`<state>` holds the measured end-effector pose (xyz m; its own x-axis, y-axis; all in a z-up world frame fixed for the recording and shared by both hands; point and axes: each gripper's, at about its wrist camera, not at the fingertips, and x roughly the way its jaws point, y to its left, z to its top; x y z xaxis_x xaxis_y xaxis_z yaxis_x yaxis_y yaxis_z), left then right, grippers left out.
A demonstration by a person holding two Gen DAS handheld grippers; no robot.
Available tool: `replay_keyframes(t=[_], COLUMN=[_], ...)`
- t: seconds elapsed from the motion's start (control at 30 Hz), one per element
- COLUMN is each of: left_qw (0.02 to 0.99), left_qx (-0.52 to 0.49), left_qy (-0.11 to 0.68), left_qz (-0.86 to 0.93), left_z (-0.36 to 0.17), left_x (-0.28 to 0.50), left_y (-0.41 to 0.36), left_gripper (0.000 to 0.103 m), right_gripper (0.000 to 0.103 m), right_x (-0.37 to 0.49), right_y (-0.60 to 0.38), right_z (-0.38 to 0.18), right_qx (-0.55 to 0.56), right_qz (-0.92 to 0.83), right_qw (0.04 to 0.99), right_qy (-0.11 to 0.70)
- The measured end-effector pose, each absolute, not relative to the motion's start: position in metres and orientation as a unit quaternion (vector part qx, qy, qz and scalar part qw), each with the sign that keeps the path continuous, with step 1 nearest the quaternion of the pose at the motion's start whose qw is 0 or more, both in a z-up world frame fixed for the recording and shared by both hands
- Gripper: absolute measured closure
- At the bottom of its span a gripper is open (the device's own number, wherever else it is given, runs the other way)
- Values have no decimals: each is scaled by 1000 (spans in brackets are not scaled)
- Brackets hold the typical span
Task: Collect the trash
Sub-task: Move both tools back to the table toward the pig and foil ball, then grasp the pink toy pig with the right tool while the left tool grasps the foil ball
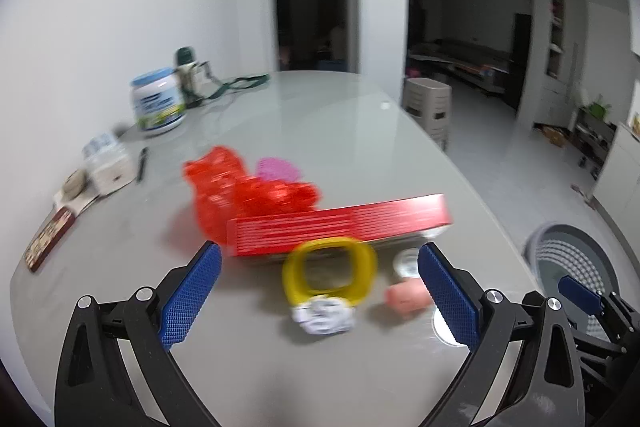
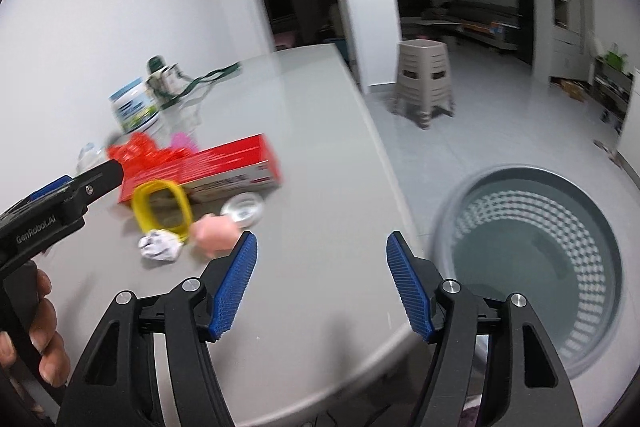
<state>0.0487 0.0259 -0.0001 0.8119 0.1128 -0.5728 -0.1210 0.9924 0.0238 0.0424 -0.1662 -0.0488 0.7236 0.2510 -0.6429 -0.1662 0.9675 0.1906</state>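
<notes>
Trash lies on the grey table [image 1: 328,131]: a long red box [image 1: 340,225], a crumpled red plastic bag [image 1: 236,191], a yellow ring [image 1: 329,273], a crumpled white paper ball [image 1: 323,315], a pink lump [image 1: 406,299] and a clear round lid [image 1: 406,261]. My left gripper [image 1: 318,291] is open and empty, its jaws either side of the ring and paper ball. My right gripper [image 2: 322,285] is open and empty over the table's near right edge, beside the grey trash basket [image 2: 532,267] on the floor. The paper ball [image 2: 159,246], ring [image 2: 162,211] and pink lump [image 2: 214,233] lie to its left.
A blue-lidded tub [image 1: 158,101], a green-capped bottle with a strap [image 1: 188,71], a small white box [image 1: 108,163] and a pen stand along the table's left side. A pink disc [image 1: 278,169] lies behind the bag. Beige stools [image 2: 424,83] stand on the floor beyond the table.
</notes>
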Motion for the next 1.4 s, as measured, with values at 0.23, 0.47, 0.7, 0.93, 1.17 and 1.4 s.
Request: replay_keyframes(t=[0.23, 0.47, 0.7, 0.93, 1.17, 1.4], left_qw=[944, 934, 929, 928, 926, 924], left_qx=[-20, -19, -30, -32, -31, -31], left_qy=[315, 338, 352, 357, 363, 367], left_qz=[99, 111, 114, 105, 100, 98], left_z=[-16, -36, -46, -49, -53, -55], left_x=[41, 38, 40, 44, 44, 45], left_y=[61, 80, 94, 96, 93, 93], left_gripper=[6, 6, 6, 6, 6, 6], right_gripper=[37, 37, 37, 37, 38, 51], right_x=[54, 69, 83, 96, 100, 101], right_y=[-120, -91, -72, -66, -62, -57], right_z=[-63, -74, -78, -82, -82, -84], right_qx=[28, 10, -9, -19, -26, -37], right_qz=[155, 172, 169, 156, 152, 155], right_qw=[914, 903, 897, 892, 891, 890], right_qy=[373, 394, 409, 424, 426, 428])
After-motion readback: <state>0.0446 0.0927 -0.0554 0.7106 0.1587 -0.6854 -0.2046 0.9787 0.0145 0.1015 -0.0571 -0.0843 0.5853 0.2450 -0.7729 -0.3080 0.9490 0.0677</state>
